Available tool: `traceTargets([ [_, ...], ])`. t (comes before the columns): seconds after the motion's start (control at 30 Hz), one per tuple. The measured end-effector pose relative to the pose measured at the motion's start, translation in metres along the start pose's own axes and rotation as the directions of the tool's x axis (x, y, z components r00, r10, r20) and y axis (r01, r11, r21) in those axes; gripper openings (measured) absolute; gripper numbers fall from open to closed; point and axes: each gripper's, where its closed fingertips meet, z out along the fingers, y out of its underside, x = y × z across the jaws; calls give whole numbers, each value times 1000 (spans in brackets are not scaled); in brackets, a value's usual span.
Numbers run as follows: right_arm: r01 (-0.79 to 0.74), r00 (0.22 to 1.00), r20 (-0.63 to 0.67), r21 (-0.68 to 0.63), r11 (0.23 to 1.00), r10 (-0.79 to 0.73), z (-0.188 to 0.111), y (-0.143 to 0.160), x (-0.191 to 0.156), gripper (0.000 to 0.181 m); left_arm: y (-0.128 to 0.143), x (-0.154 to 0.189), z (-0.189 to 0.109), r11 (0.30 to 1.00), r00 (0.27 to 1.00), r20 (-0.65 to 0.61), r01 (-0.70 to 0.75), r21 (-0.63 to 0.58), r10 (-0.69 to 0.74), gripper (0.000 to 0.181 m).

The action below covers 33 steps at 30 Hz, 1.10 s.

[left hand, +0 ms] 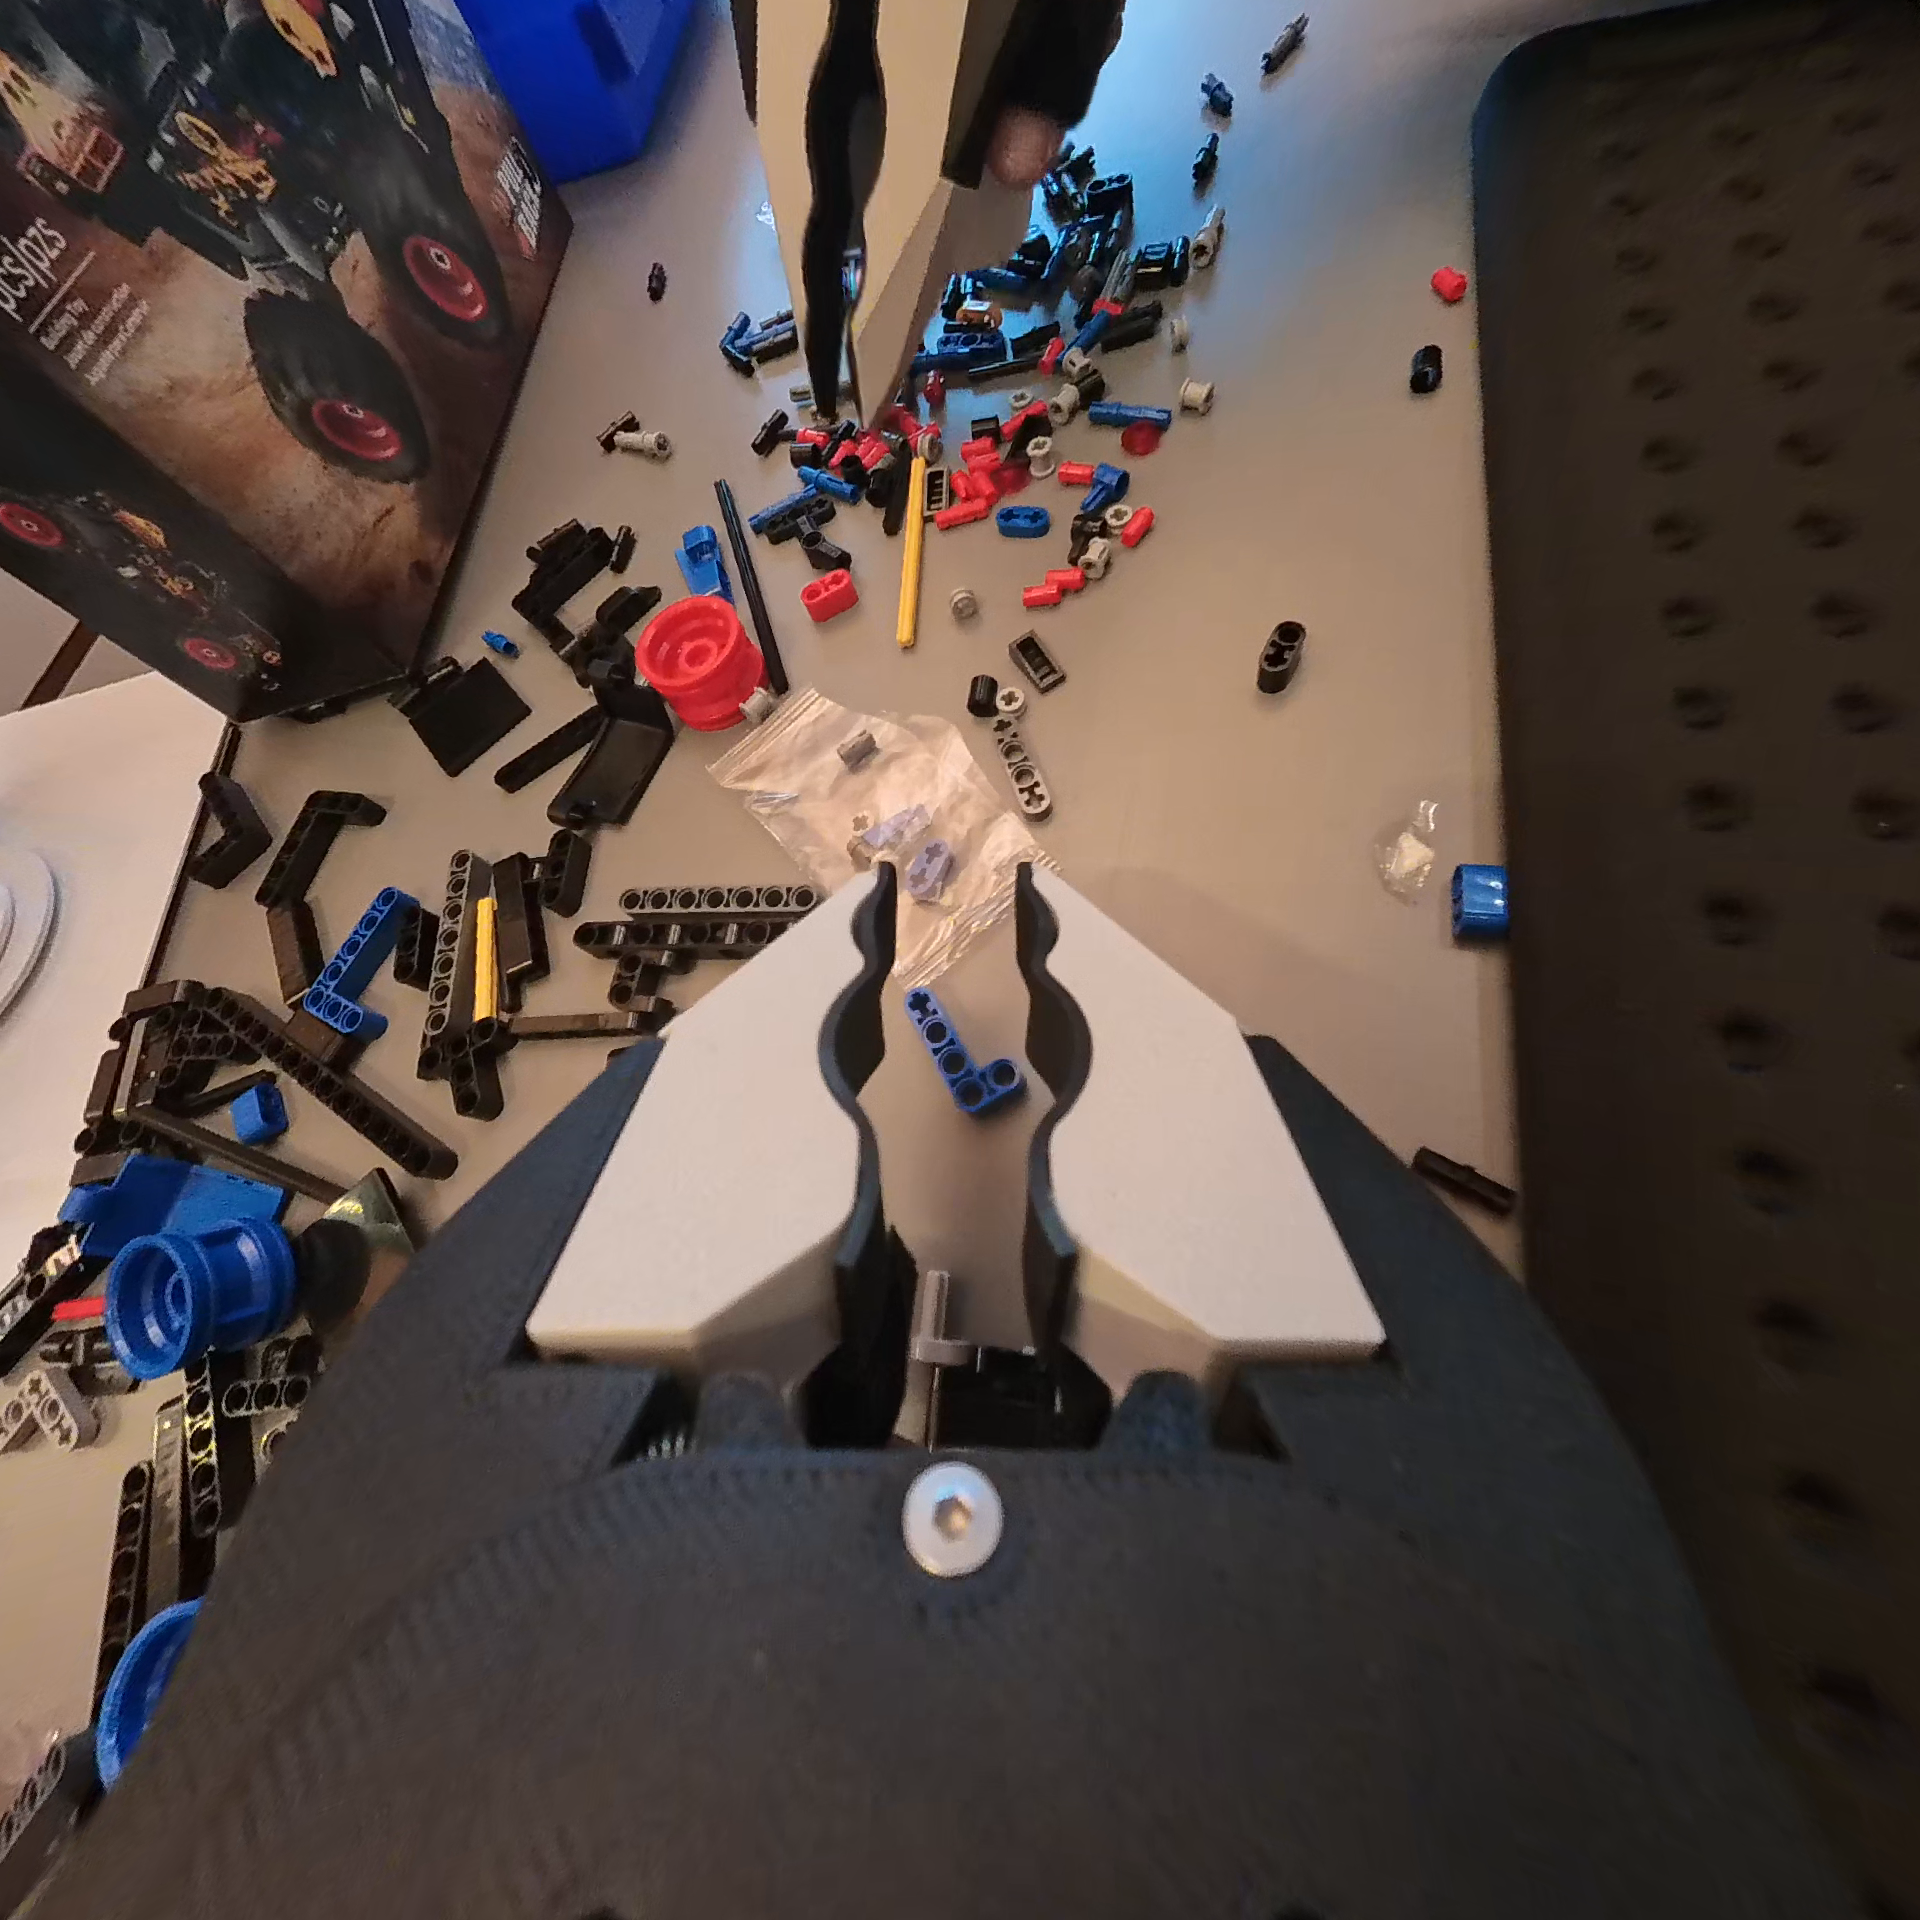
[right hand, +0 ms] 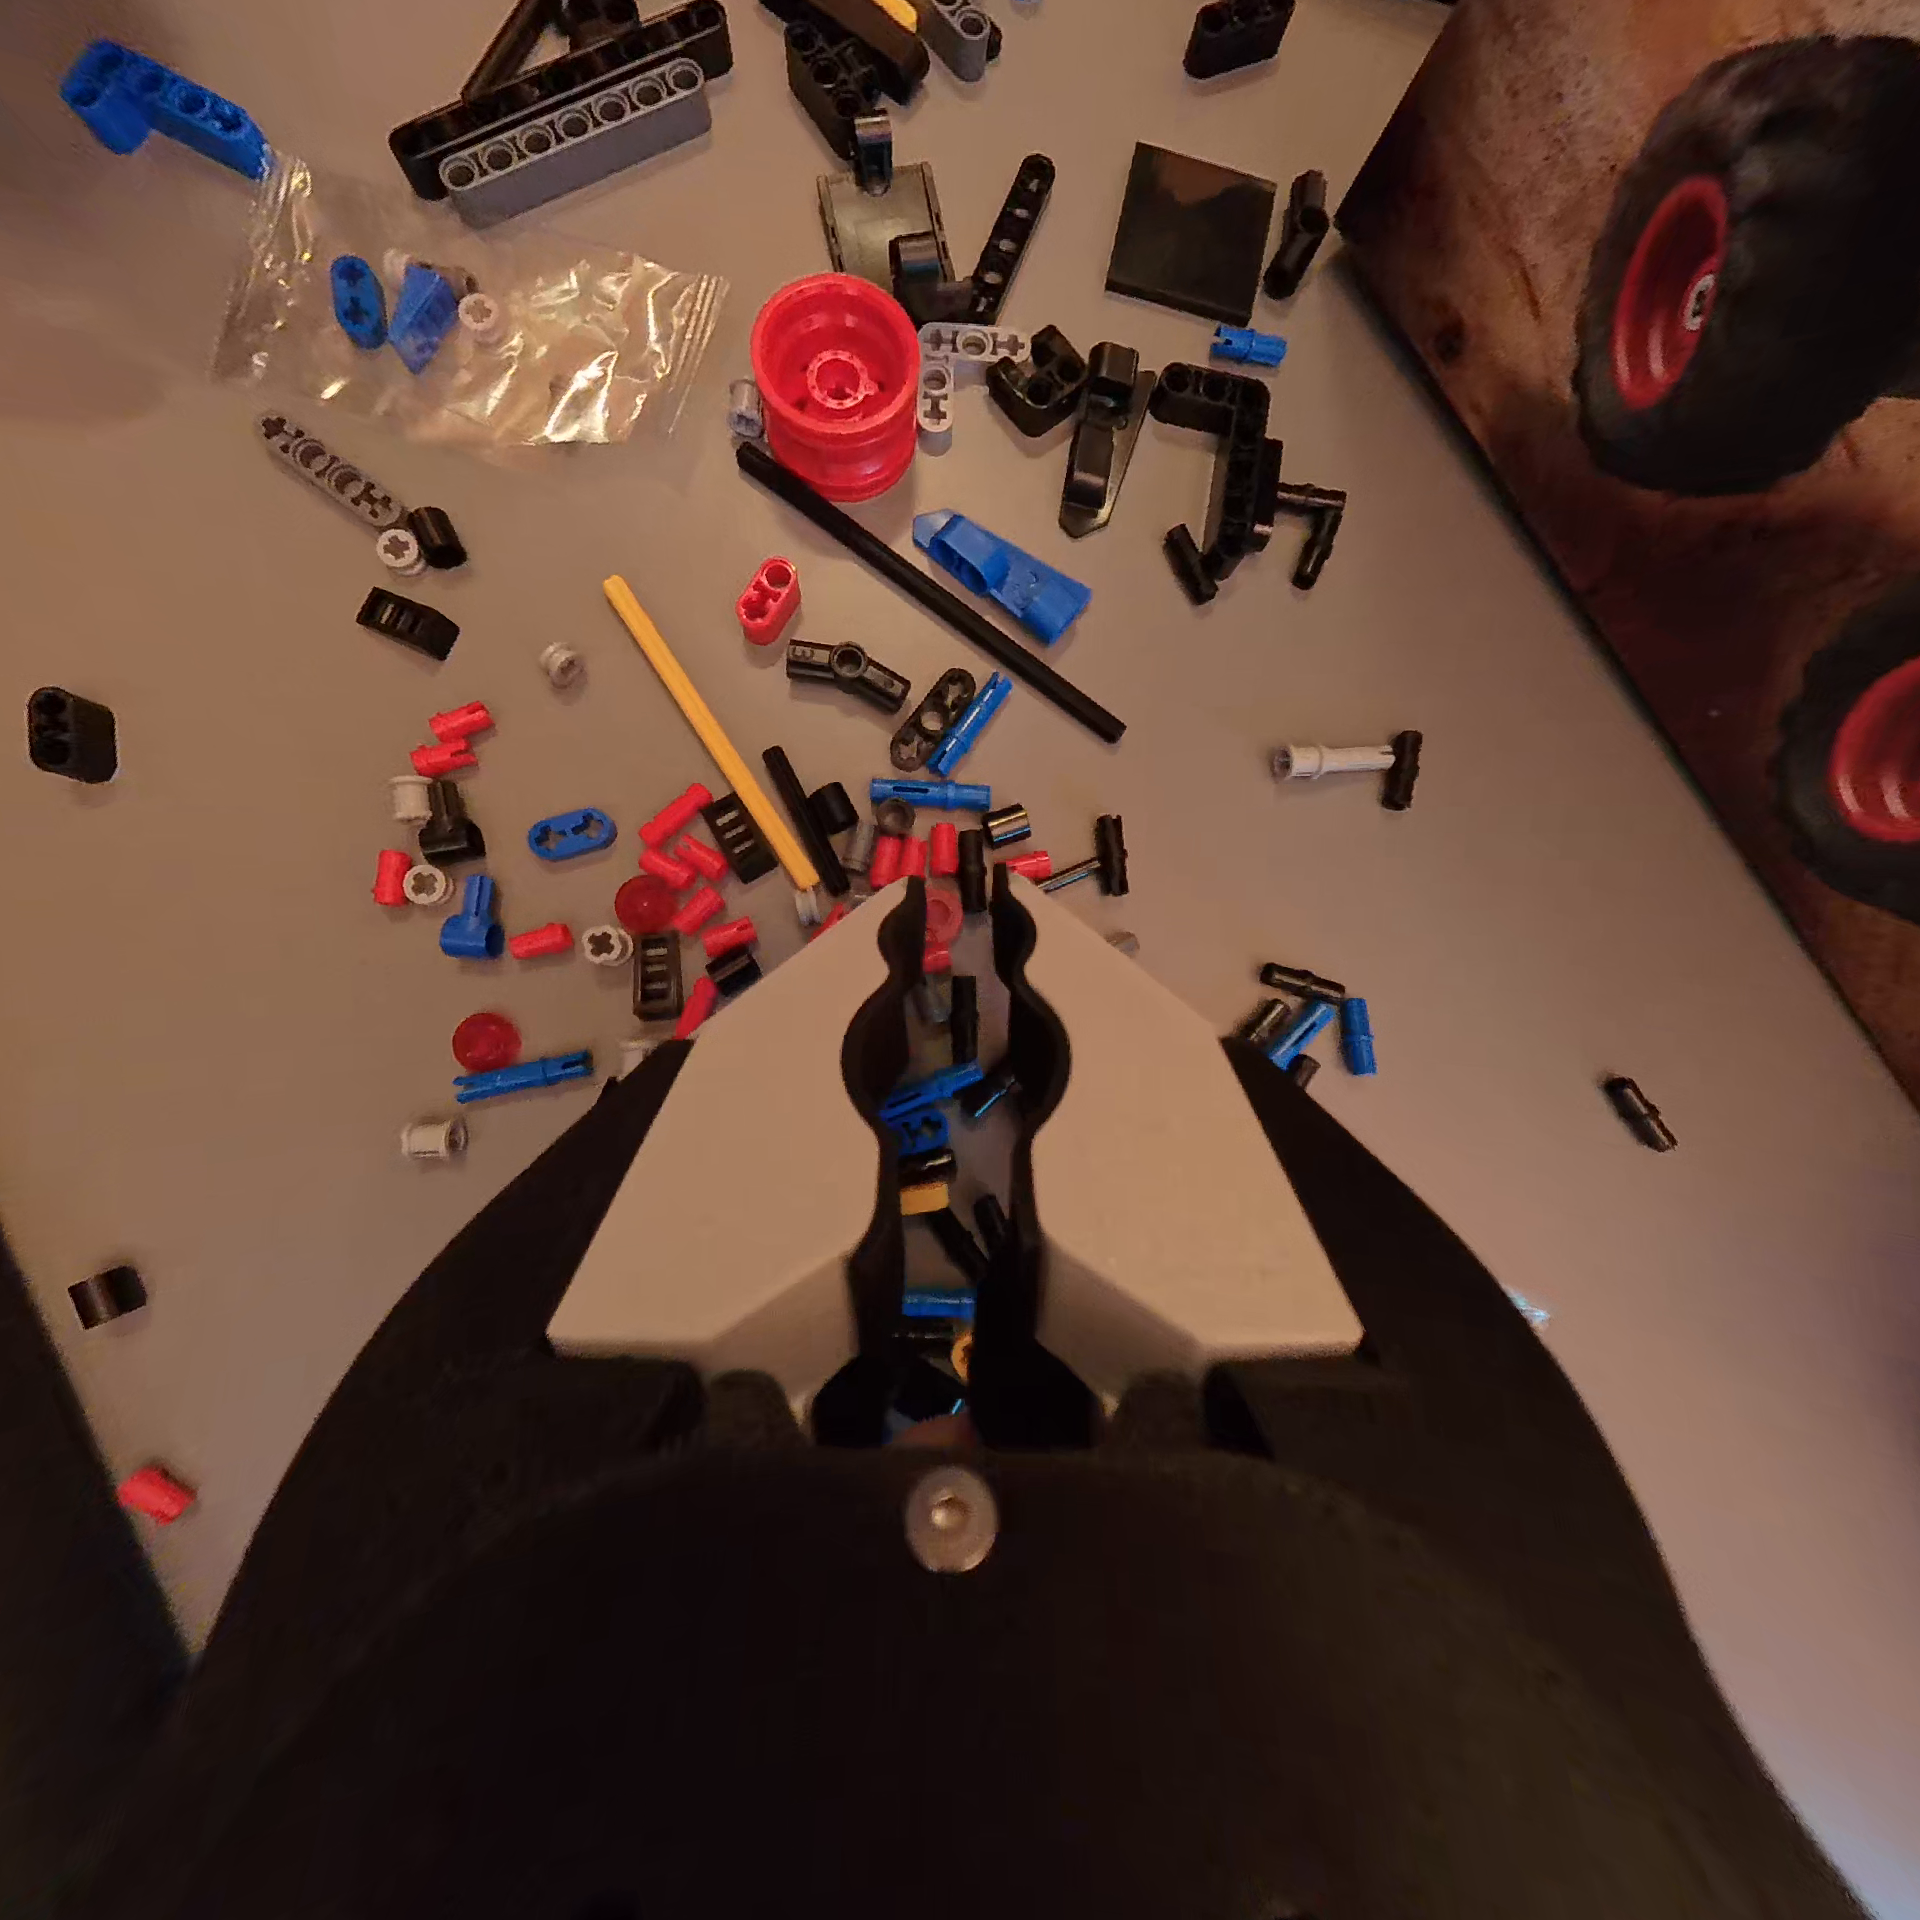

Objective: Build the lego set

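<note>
Loose Lego Technic parts lie scattered on a grey table [left hand: 1299, 997]. My left gripper [left hand: 956, 885] is open and low over the table, with a blue L-shaped beam [left hand: 961, 1049] lying loose between its fingers. A clear bag [left hand: 883, 805] with a few small parts lies just past its tips. My right gripper [right hand: 954, 891] points down into a pile of small red, blue and black pins [right hand: 686, 873]. Its jaws stand narrowly apart with a red piece [right hand: 940, 923] between the tips. The right gripper also shows in the left wrist view [left hand: 847, 410], with a hand on it.
A red wheel hub [left hand: 694, 665] [right hand: 831, 384], a yellow axle [left hand: 911, 551] and a long black axle [right hand: 925, 603] lie mid-table. Black beams [left hand: 707, 920] and a blue hub [left hand: 187, 1299] lie left. The set's box [left hand: 260, 364] stands far left. A black mat [left hand: 1714, 831] borders the right.
</note>
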Motion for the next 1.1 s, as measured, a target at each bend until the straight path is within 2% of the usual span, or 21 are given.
traceTargets([
  [0.23, -29, 1000, 11, -15, 999, 29, 6, 3, 3, 4, 0, 0, 0, 1000, 1000, -2, -3, 0, 3, 21],
  [0.47, -55, 998, 5, 34, 998, 55, 1, -2, 8, 3, -4, -4, 0, 1000, 1000, 22, -14, 15, 14, 22],
  [0.63, -38, 996, 88, 154, 987, 25, -20, -44, -28, 3, -34, -12, -1, 987, 981, 138, -144, 75, 133, 29],
  [0.83, -45, 971, 238, 302, 952, -29, -38, -99, -88, 3, -75, -5, 3, 925, 900, 288, -368, 98, 327, 29],
  [0.97, -85, 946, 322, 358, 930, -38, -41, -117, -113, 3, -87, -5, -1, 903, 873, 338, -411, 122, 352, 30],
  [1.1, -122, 929, 369, 380, 917, -30, -41, -124, -123, 3, -90, -4, -4, 886, 855, 359, -444, 135, 374, 30],
])
